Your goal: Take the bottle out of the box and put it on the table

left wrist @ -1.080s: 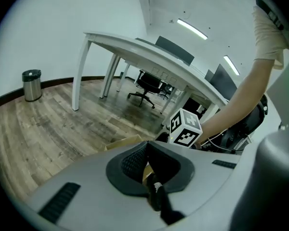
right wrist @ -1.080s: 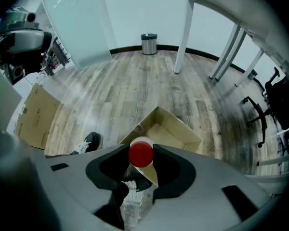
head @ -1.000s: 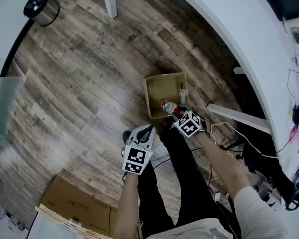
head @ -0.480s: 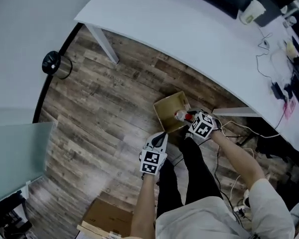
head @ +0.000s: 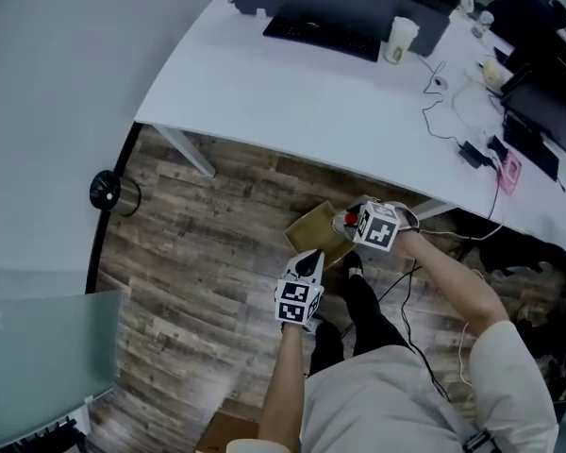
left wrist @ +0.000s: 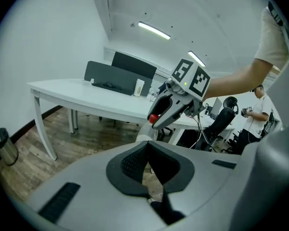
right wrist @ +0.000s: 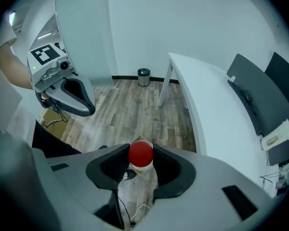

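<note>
Below me the wooden floor (head: 208,253) carries the open box (head: 313,235) and a small bin (head: 111,192); my white table (head: 292,102) bears a keyboard (head: 321,34), a cup (head: 399,40) and cables (head: 443,88).

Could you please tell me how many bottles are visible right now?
1: the red-capped bottle is clamped in the right gripper, well above the floor and outside the cardboard box. The box's inside is mostly hidden, so another could be there.

bottle (right wrist: 141,160) 1 | cardboard boxes (head: 313,236) (head: 222,438) 2 | table (head: 283,102) 1 | bin (head: 107,192) 1 | cup (head: 400,39) 1 | claws (left wrist: 148,165) (right wrist: 141,163) 2
</note>
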Tool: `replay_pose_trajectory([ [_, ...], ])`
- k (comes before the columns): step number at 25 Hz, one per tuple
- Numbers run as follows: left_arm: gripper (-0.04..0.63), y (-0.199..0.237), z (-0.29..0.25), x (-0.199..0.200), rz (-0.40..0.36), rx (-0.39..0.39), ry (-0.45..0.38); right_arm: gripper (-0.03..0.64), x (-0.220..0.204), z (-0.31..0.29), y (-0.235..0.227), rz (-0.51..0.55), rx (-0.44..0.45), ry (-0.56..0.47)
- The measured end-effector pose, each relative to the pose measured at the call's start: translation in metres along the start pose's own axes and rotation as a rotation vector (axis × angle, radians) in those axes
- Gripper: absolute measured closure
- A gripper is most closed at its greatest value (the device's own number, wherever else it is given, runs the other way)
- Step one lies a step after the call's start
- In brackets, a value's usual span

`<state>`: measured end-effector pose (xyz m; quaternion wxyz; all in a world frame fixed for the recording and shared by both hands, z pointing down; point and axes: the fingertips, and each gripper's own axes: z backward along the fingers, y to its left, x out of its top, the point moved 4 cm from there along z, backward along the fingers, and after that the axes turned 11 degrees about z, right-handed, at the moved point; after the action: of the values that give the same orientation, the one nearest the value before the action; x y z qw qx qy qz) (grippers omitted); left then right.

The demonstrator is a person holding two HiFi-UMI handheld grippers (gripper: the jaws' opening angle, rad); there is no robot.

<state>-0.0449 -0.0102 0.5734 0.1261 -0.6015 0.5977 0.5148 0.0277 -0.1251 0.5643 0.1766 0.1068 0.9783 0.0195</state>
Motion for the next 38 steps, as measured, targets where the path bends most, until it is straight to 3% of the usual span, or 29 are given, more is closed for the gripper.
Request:
replay_pose_trajectory([
  [11,0.580,-0.055,-0.025,0.103,-0.147,-0.064,0.006,0.436,-0.014,0.141,-0.049,-0.068,-0.110,-0.081],
  [19,0.580,-0.092,-0.073,0.162,-0.202,-0.088,-0.023,0.436,-0.051,0.206,-0.105,-0.119,-0.158,-0.079],
  [30,0.580,-0.096,-0.145,0.220,-0.218,-0.066,-0.058,0.436,-0.093,0.224,-0.195,-0.105,-0.156,-0.054],
  [38,0.580,-0.095,-0.177,0.234,-0.210,-0.036,-0.065,0.436,-0.115,0.213,-0.226,-0.126,-0.135,-0.072],
])
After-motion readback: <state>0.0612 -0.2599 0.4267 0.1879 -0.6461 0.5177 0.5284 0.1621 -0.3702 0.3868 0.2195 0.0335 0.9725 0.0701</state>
